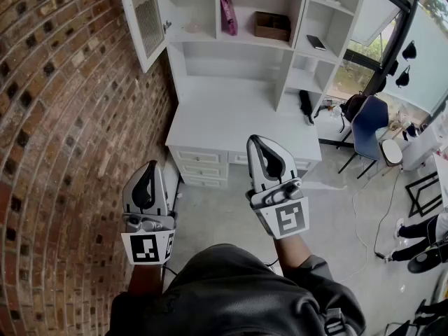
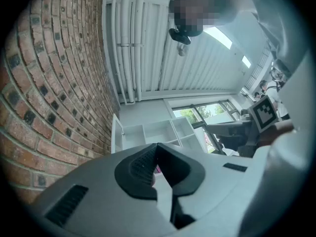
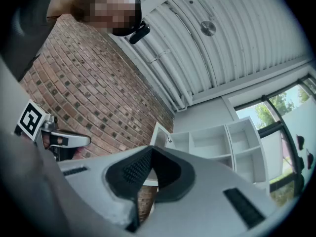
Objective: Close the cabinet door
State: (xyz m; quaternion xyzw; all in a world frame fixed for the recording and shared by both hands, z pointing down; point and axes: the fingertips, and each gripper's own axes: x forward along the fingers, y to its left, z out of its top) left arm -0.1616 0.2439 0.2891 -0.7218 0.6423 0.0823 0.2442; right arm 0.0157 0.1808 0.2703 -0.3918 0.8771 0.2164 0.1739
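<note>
Brick wall [image 1: 63, 117] on the left, white cabinet [image 1: 297, 19] ahead. Cabinet door [image 1: 145, 16] hangs open at top left, well apart from both tools. Left gripper [image 1: 148, 166] and right gripper [image 1: 256, 141] are clenched and empty. Approach step, I'd say; next is to reach up and push the door shut.

Head view looks down, gripper views up, sharing the cabinet [image 1: 203, 9].

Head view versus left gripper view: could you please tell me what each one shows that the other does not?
Only the head view shows the desk top, its drawers and the floor. Only the left gripper view shows the ribbed ceiling and the white pipes. Both show the brick wall, the open cabinet door and the shut, empty left tool.
</note>
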